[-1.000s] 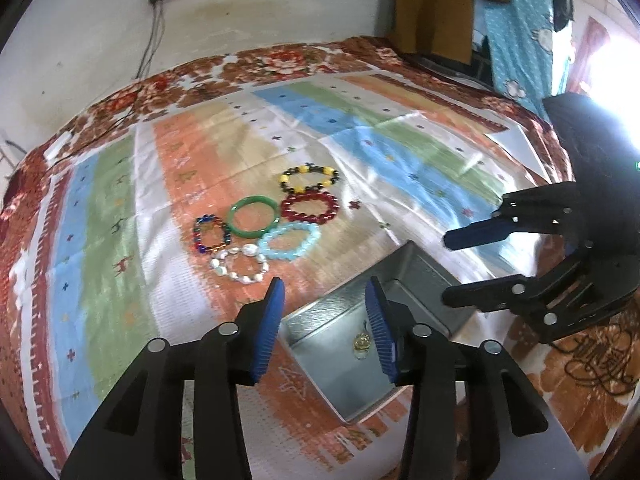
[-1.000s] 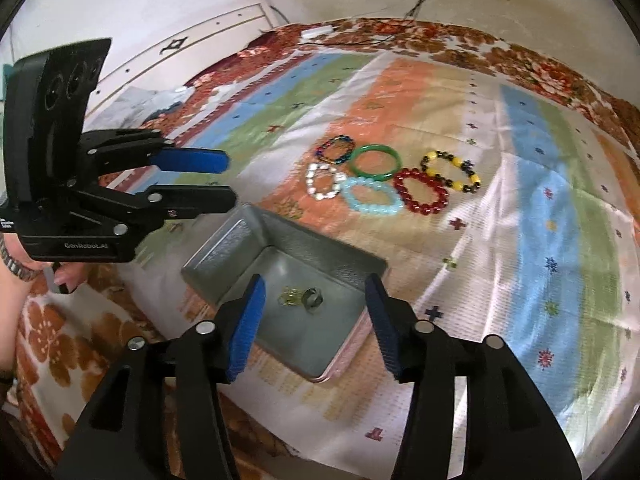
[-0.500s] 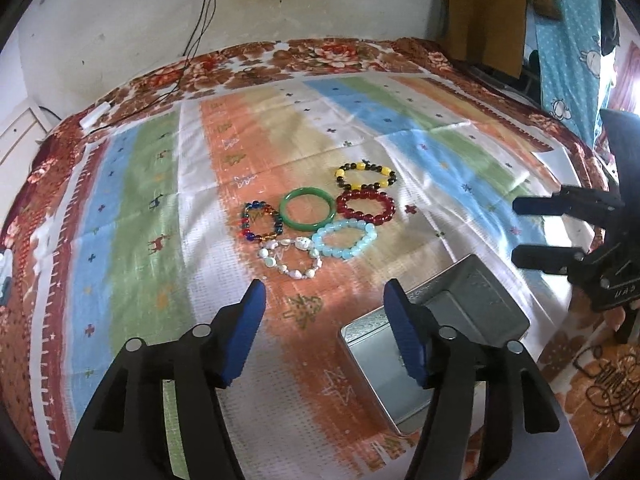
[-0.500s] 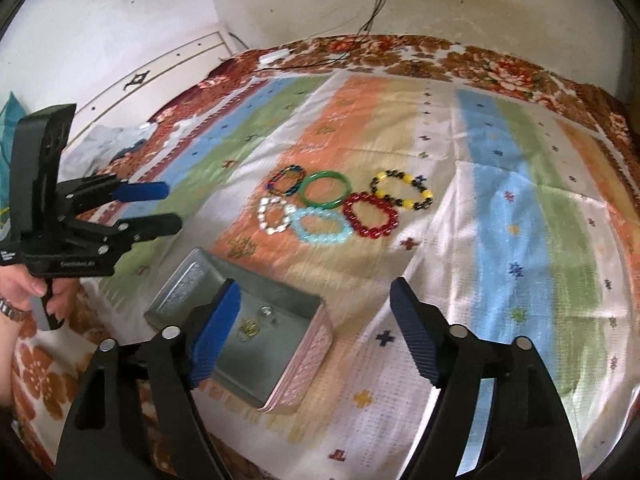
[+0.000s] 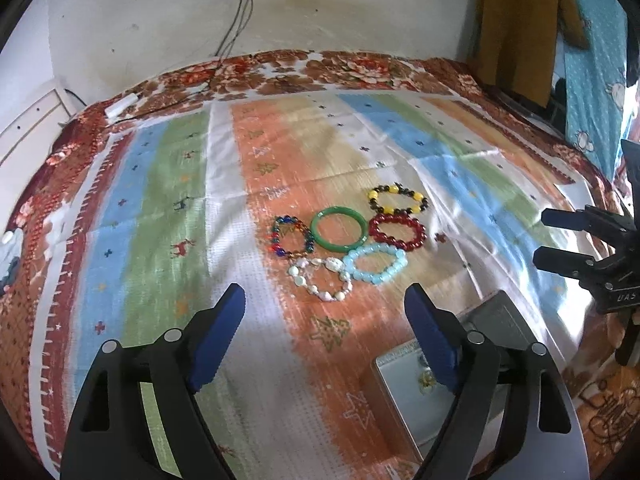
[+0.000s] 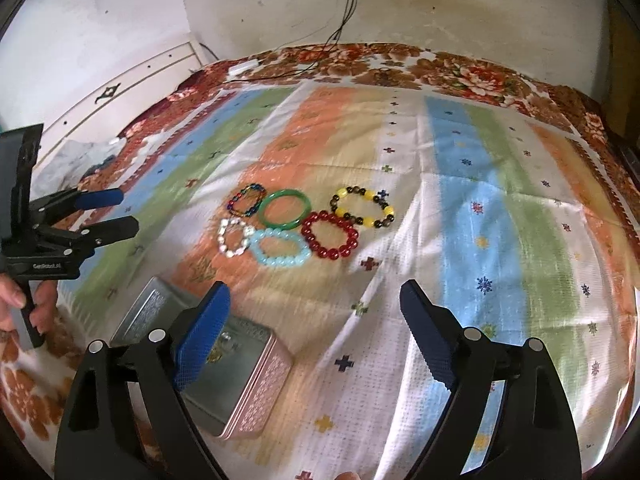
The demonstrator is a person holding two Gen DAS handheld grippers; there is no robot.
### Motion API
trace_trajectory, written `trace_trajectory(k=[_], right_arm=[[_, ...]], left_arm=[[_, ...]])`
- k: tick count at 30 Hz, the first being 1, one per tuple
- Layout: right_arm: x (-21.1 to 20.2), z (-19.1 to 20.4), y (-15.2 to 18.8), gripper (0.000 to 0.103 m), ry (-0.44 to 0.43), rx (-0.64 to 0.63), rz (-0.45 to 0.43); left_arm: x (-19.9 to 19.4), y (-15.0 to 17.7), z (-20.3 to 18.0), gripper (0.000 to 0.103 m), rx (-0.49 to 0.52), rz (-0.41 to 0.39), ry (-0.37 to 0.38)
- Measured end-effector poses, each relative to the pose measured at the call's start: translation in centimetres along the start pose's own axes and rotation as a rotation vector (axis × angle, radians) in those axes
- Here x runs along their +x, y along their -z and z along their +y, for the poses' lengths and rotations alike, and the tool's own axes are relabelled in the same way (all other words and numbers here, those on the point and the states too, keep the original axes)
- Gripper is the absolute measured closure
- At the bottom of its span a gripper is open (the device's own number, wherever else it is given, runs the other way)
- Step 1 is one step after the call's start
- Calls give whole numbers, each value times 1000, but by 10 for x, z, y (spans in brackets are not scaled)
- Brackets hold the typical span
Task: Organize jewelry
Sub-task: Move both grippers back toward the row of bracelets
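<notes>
the left hand-held gripper tilts down over the striped bedspread, its blue pads wide apart and opening, with only cloth between them. the right hand-held gripper tilts down the same way, jaws wide and opening, nothing between them. a hand at the left edge of the right wrist view grips the left tool's handle.

six bracelets lie bunched mid-bed: green bangle, red beads, yellow-and-dark beads, pale blue beads, white stones, multicolour beads. the open tin box sits nearer, partly behind a finger in each view; the small pieces inside are too blurred to name.
</notes>
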State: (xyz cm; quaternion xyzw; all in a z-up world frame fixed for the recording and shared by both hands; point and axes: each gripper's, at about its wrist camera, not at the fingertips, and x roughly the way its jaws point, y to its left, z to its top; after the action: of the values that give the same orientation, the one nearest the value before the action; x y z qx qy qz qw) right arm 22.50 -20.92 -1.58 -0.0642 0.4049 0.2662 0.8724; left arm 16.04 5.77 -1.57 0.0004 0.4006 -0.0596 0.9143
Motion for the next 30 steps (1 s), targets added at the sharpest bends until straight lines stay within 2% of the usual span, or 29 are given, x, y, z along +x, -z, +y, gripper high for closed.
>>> trace_trajectory(k=[8,13,16,20,30], right_arm=[[12,-12,-8,16,39,30,5],[17,-17,-12,16,61,38,7],[21,-20,-14,16,47,53,19],[27,-20,-17,16,49,44,29],[40,-20,-28,16,56,19,32]], left_arm=[[12,-5,-1,16,29,-1,-74],[17,-8,0,11,47,-2,-94],[21,-10,1,10,47,3,-98],[26,-11,4,10,18,28,-54],[35,-12,13,9,-8,36,-79]])
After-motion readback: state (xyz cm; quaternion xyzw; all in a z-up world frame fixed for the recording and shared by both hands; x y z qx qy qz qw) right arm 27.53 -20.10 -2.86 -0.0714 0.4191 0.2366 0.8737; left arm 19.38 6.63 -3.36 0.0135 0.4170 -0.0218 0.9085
